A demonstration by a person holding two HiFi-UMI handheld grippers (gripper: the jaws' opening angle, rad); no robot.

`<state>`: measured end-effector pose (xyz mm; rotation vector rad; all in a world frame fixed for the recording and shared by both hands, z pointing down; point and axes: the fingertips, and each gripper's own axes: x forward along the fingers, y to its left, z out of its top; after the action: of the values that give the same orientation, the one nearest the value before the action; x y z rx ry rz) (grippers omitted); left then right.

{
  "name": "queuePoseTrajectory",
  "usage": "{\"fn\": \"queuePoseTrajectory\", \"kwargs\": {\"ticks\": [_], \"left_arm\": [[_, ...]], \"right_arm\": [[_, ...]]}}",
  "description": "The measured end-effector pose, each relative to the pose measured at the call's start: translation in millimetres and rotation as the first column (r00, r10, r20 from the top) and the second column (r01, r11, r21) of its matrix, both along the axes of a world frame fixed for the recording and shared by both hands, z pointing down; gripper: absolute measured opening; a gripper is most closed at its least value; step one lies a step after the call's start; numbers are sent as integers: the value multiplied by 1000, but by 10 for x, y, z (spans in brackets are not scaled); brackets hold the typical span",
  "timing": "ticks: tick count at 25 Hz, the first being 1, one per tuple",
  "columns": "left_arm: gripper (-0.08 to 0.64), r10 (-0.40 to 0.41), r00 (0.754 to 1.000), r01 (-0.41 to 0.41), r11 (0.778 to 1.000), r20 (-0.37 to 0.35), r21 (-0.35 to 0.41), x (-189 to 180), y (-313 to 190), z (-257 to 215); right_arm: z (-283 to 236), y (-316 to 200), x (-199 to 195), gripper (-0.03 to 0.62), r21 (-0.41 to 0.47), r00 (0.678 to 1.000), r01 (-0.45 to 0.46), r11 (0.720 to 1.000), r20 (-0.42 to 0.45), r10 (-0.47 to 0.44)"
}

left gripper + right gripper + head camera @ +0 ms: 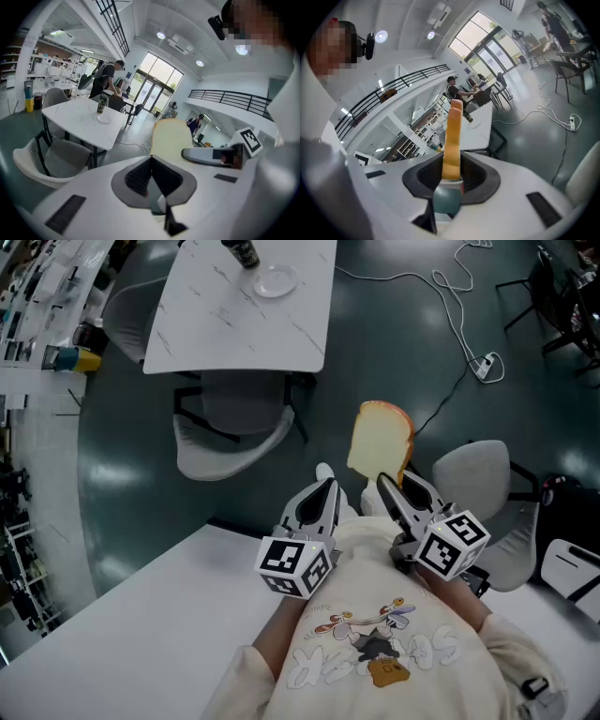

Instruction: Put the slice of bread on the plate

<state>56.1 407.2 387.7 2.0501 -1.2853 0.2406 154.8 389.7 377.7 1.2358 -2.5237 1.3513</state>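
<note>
Pale slice of bread (pixel 380 440): clamped on edge in the right hand-held gripper (pixel 396 486).
Left hand-held gripper (pixel 326 486): jaws together, nothing held.
Plate (pixel 275 280): far ahead of both, bare; carrying and setting down are judged left.

The bread (pixel 380 439) is coloured pale yellow, edged orange-brown; the plate (pixel 275 280) is coloured white; the tabletop (pixel 225 324) is veined grey.

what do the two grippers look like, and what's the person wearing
Both the left gripper and right gripper are white plastic, with tapering jaws lined in dark grey ribbed padding. Each carries a cube of black-and-white square markers. The person wears a cream sweatshirt with a cartoon print.
</note>
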Motion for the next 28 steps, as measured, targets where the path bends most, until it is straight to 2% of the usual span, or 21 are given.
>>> {"fn": "queuePoseTrajectory", "kwargs": {"ticks": [4, 7, 11, 19, 25, 28], "left_arm": [[8, -21, 1000, 21, 1000, 12, -13, 190, 70, -24], [8, -31, 999, 31, 999, 17, -15, 286, 91, -46], [8, -25, 999, 25, 1000, 27, -17, 421, 96, -61], [9, -22, 998, 22, 1000, 64, -3, 774, 235, -29], [8, -66, 996, 68, 997, 61, -29, 865, 249, 19], [8, -37, 997, 40, 999, 70, -36, 974, 224, 45]], "right_arm": [[52, 83, 82, 92, -40, 999, 44, 998, 32, -43], [41, 107, 150, 92, -27, 997, 75, 997, 39, -74], [30, 84, 329, 92, -29, 998, 59, 998, 35, -58], [-17, 195, 516, 92, -4, 985, 103, 995, 139, -101], [10, 174, 692, 92, -28, 983, 107, 994, 155, -101], [73, 173, 750, 92, -34, 981, 104, 994, 171, -97]]}}
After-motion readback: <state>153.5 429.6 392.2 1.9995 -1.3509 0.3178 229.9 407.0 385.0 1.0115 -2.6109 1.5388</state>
